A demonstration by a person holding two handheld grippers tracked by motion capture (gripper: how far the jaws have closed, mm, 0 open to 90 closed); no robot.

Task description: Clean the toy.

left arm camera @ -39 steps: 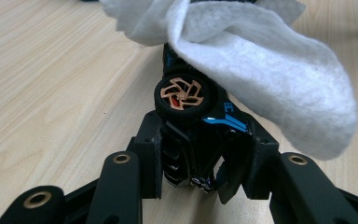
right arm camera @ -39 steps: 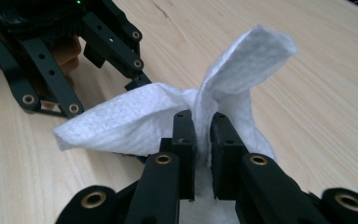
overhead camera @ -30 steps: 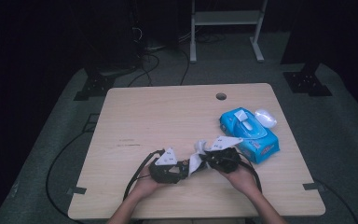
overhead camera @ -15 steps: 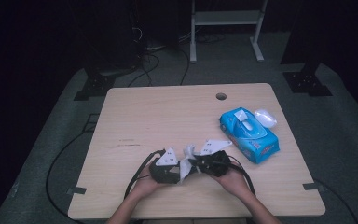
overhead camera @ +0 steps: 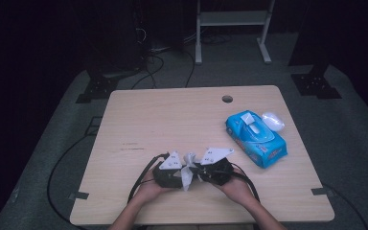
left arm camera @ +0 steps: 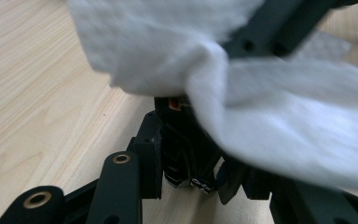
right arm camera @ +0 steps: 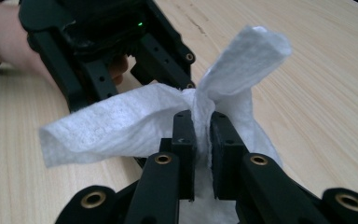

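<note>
A white wipe (overhead camera: 188, 173) hangs crumpled between my two grippers near the table's front edge. My left gripper (overhead camera: 178, 175) points right and my right gripper (overhead camera: 197, 170) points left, tips almost meeting. In the right gripper view my right gripper (right arm camera: 201, 126) is shut on a bunched fold of the wipe (right arm camera: 121, 121), with the left gripper (right arm camera: 135, 70) just beyond, at the wipe's far edge. In the left gripper view the wipe (left arm camera: 284, 121) drapes over my left gripper (left arm camera: 186, 140), whose jaws stand close together with the cloth gathered at their tips.
A blue pack of wipes (overhead camera: 256, 139) lies at the right of the wooden table (overhead camera: 172, 120), with a white oval lid (overhead camera: 272, 120) beside it. A cable hole (overhead camera: 227, 98) sits near the back edge. Black cables (overhead camera: 141, 177) trail off the front left.
My right gripper has moved left toward the left one, and the wipe has bunched up between them. The left gripper has stayed put.
</note>
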